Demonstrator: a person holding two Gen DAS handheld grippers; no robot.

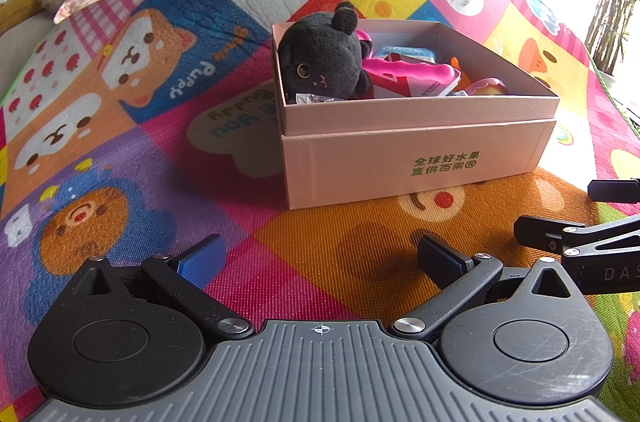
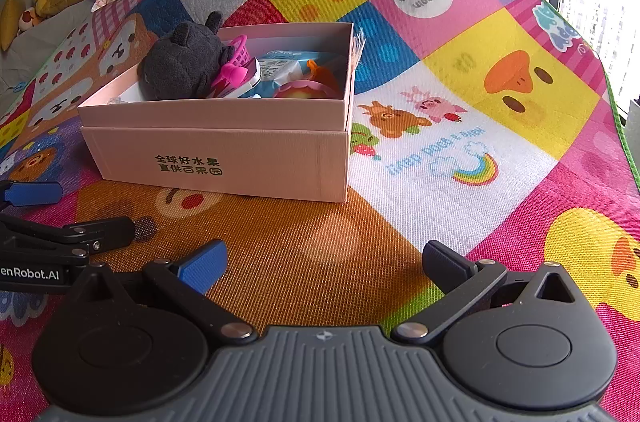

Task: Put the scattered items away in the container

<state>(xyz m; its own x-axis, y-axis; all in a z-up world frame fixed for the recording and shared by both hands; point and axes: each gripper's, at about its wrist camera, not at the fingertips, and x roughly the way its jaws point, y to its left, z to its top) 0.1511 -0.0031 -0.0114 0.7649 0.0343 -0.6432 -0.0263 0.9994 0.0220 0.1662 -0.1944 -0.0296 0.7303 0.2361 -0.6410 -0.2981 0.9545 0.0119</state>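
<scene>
Container [image 1: 416, 158], a pink box at frame centre on the play mat [image 1: 312, 262], already holds the plush cat [image 1: 324, 62] w/ other toys, so both claws, left [image 1: 320, 258] & right [image 2: 324, 262], hang released, gripping nothing.

Pink box [image 2: 224, 158] on play mat [image 2: 460, 142], black plush [image 2: 180, 62] inside, right tool [image 2: 324, 264] spread
</scene>
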